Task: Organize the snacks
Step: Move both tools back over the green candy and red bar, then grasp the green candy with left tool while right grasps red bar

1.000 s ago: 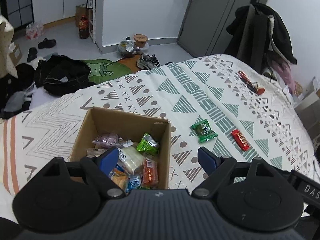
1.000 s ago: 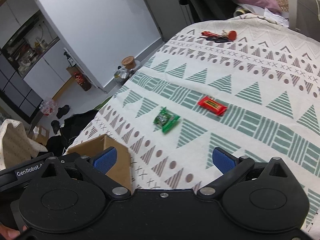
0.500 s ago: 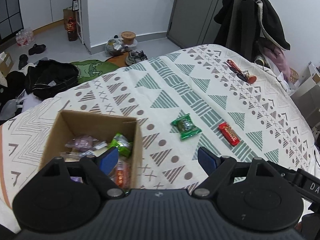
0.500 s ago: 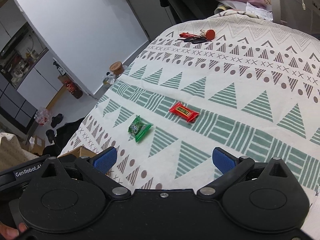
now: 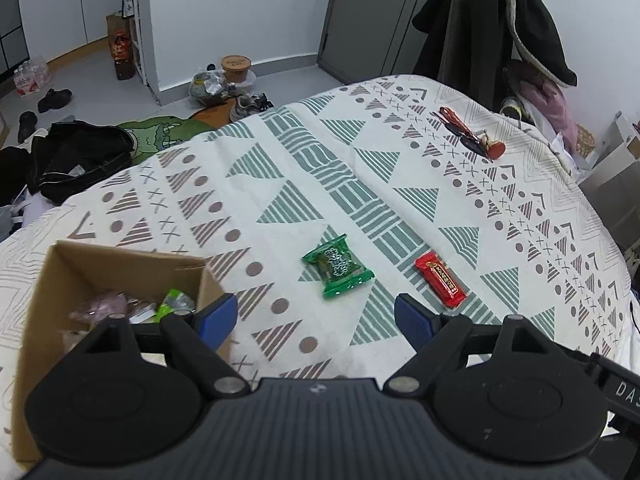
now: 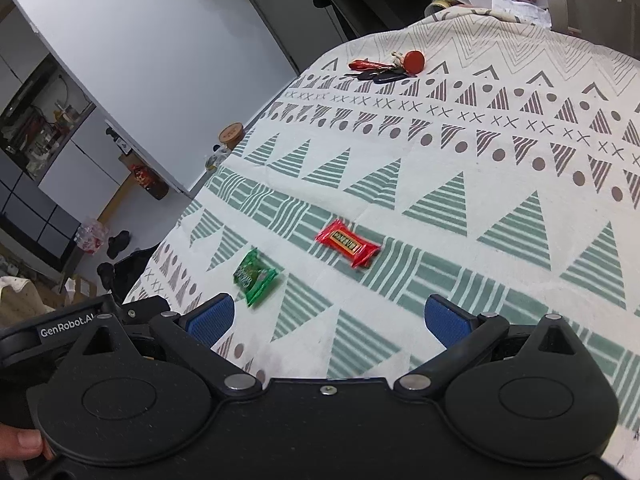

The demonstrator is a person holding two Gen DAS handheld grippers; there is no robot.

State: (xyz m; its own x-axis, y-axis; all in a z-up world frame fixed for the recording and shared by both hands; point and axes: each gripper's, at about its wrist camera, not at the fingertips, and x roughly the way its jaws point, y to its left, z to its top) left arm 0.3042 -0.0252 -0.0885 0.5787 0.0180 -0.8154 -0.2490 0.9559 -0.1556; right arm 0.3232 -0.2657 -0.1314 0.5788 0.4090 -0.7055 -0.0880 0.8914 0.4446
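Note:
A green snack packet (image 5: 337, 266) (image 6: 254, 276) and a red candy bar (image 5: 440, 279) (image 6: 347, 243) lie apart on the patterned bedspread. A cardboard box (image 5: 48, 292) holding several snacks sits at the left of the left wrist view. My left gripper (image 5: 316, 316) is open and empty, hovering just short of the green packet, with its left finger by the box's right wall. My right gripper (image 6: 328, 318) is also open and empty, a little short of both snacks; the green packet lies near its left finger.
A bunch of keys with a red tag (image 5: 472, 136) (image 6: 384, 68) lies at the far side of the bed. Beyond the bed edge are a dark bag (image 5: 80, 160), shoes and a coat (image 5: 500, 28) hanging on the right. A thumb (image 6: 20, 442) shows at the lower left.
Both grippers have swung right and moved closer to the two loose snacks. The box has slid toward the left edge of the left wrist view. Both jaws stayed open.

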